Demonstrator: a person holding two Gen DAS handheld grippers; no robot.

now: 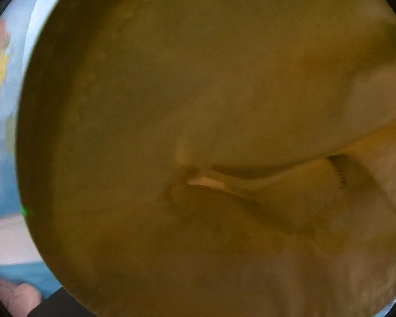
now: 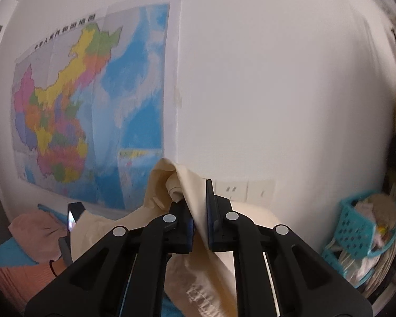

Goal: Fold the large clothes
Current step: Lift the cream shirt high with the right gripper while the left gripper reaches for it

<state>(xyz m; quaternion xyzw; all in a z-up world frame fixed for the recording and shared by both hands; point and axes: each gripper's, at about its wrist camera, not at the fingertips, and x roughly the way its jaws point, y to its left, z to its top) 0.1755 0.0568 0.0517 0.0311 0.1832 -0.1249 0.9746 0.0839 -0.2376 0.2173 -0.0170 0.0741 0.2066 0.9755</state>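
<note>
The right gripper point(image 2: 198, 211) has a fold of the cream garment point(image 2: 195, 192) running up between its two black fingers. The jaws aren't fully together, there's a visible gap, but the cloth is draped through it and bunched over the top, so it reads as a loose pinch on the fabric rather than a hard clamp. The gripper is raised and facing the white wall point(image 2: 277, 92) with the map point(image 2: 92, 100) on it, and the rest of the garment hangs down and off to the left, toward the pink cloth point(image 2: 31, 229) lying down there.

Left wrist view is basically useless: the cream garment point(image 1: 198, 105) is plastered over the lens, all murky tan, with one seam or hem edge crossing mid-frame. Can't tell whether the left gripper is open or closed.

So the garment's long axis looks to run down and left from the right gripper. Fabric looks like soft, thin woven cotton, creasing easily, with faint pale lettering low down. There's a teal basket point(image 2: 356, 227) of laundry off to the right.
</note>
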